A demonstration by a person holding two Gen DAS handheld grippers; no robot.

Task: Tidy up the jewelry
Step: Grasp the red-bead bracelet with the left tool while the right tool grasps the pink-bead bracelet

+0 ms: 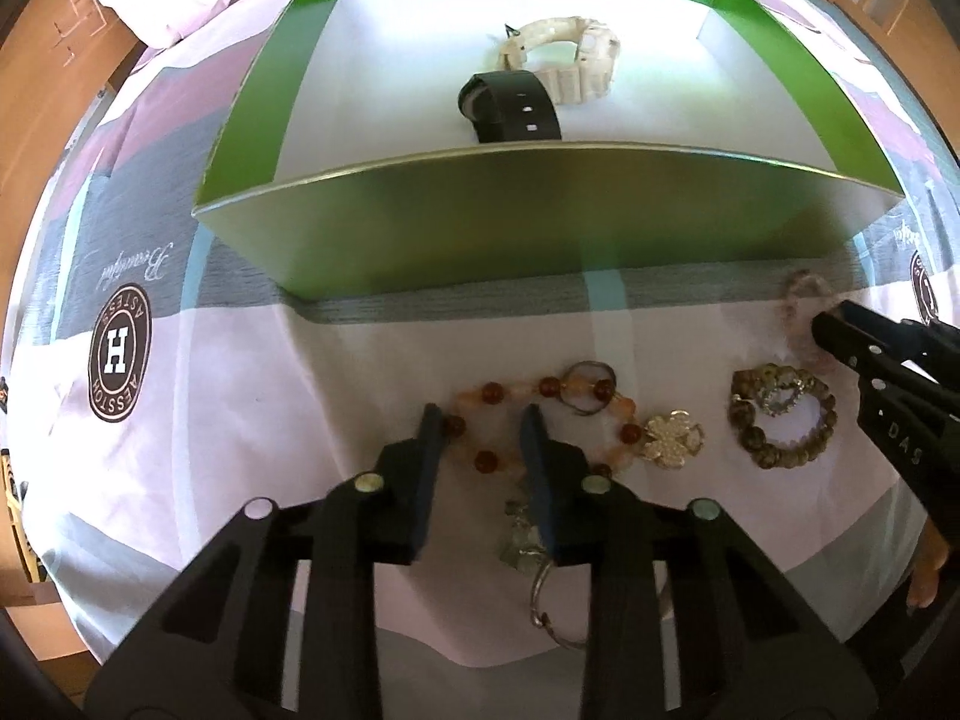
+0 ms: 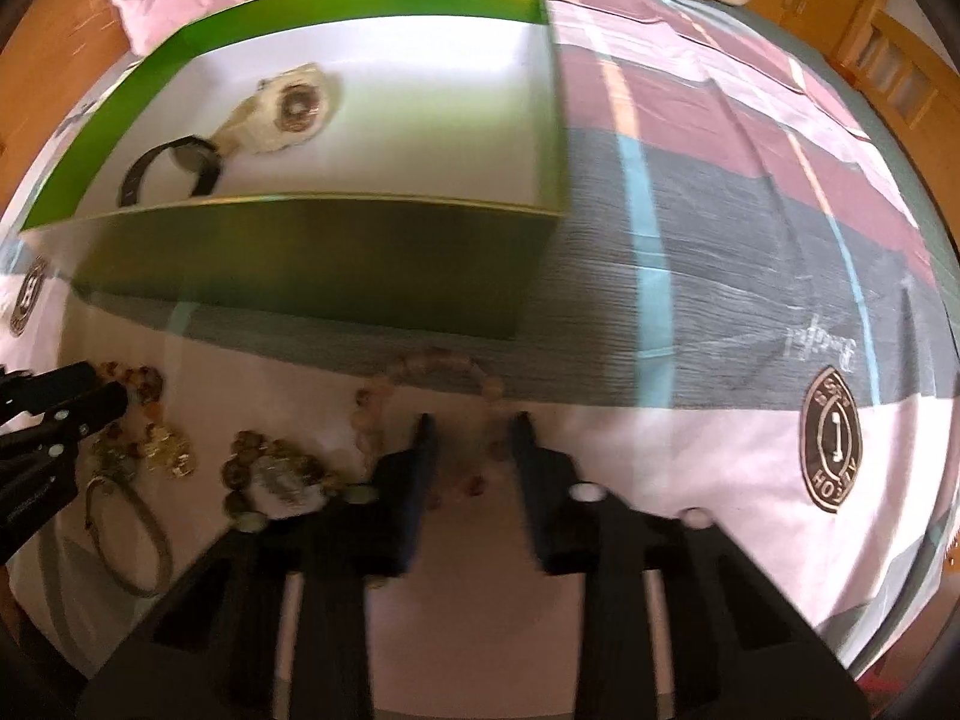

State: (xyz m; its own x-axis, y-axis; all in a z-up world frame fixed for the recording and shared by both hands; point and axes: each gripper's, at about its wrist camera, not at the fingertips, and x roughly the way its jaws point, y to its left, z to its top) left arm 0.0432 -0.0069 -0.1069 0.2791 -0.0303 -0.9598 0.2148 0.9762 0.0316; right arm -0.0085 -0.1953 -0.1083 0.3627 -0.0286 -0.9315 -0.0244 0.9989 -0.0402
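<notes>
green box (image 1: 540,222) – two watches (image 1: 540,96) inside | bracelets (image 1: 540,420), brooch (image 1: 672,447) – loose on bedsheet

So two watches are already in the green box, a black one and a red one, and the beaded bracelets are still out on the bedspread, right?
Not quite. The left wrist view shows the black watch beside a cream-white watch, not a red one, in the green box. The beaded bracelets still lie on the bedspread.

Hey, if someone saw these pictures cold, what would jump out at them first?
Most likely the big green box on the bedspread, with a black watch and a cream watch lying inside. Next, the jewelry spread in front of it: an orange bead bracelet between the open left gripper fingers, a dark bead bracelet to its right.
</notes>
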